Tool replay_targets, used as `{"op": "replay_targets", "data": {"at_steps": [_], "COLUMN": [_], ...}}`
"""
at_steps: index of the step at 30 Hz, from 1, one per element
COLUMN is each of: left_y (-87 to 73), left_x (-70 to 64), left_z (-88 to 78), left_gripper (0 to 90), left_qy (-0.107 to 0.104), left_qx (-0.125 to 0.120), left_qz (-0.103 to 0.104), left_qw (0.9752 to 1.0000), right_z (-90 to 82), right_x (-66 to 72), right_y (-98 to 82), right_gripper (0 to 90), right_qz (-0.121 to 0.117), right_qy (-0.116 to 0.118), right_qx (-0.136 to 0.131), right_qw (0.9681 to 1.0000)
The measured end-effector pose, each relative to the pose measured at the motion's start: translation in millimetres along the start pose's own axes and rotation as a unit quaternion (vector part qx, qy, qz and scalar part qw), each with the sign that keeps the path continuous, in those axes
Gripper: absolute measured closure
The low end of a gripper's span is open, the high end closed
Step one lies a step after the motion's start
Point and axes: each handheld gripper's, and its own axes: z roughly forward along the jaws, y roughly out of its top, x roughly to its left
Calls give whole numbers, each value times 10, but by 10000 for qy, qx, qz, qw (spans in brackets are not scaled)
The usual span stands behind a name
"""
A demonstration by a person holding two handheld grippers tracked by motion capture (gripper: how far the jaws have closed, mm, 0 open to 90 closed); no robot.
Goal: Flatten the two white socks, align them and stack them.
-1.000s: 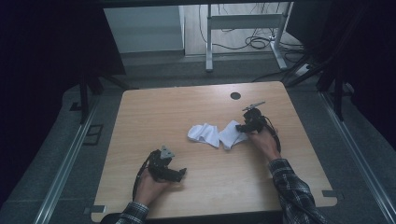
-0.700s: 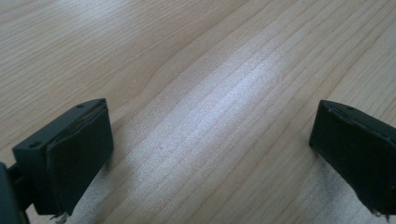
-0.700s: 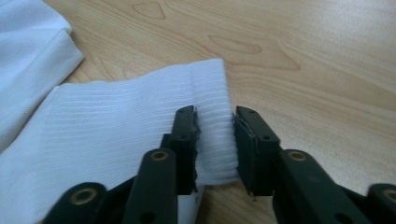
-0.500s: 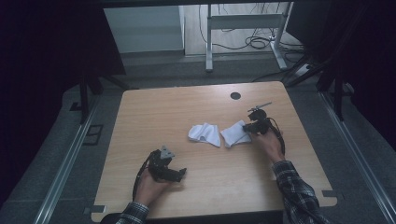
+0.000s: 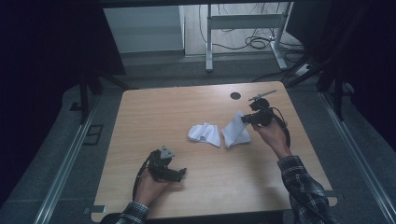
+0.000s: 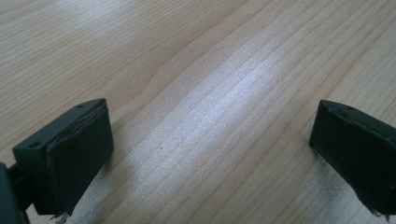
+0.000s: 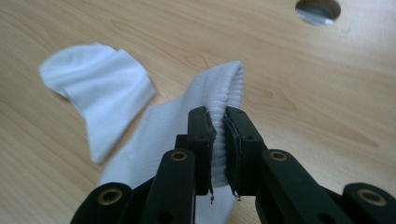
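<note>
Right gripper view: right gripper [image 7: 219,135] pinches the ribbed cuff of a white sock [image 7: 159,135], limp and light, near the table's [image 5: 163,107] right edge; left gripper [image 6: 210,154] spread, empty.

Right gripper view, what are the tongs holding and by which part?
The right tongs pinch a white sock by its ribbed cuff edge.

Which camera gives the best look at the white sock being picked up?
The right gripper view: the sock is close up, its ribbed cuff pinched between the jaws of the right gripper. The high view shows the sock small, lifted at one end off the table.
</note>
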Motion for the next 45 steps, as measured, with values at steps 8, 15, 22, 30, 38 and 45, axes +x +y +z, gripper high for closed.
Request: {"op": "replay_targets", "data": {"at_steps": [8, 15, 22, 30, 38, 45], "left_y": [0, 1, 1, 2, 3, 8], "left_x": [-1, 1, 3, -3, -6, -15], "left_z": [1, 1, 1, 4, 3, 8], "left_gripper": [0, 0, 0, 0, 0, 0], "left_qy": [0, 10, 1, 21, 26, 56], "left_qx": [-4, -8, 1, -14, -2, 0], "left_qz": [-4, 3, 11, -16, -29, -80], "left_qw": [10000, 10000, 10000, 10000, 10000, 10000], "right_z": [-266, -530, -964, -959, -810, -699], "right_x": [273, 464, 477, 168, -181, -409], "right_y": [308, 560, 693, 395, -78, -525], "right_gripper": [801, 803, 803, 801, 799, 797], "right_qz": [-145, -378, -400, -124, 146, 314], "right_qy": [136, 129, -8, -212, -453, -577], "right_qx": [-295, -717, -1170, -1043, -761, -556], "right_qw": [9994, 9966, 9923, 9942, 9960, 9963]}}
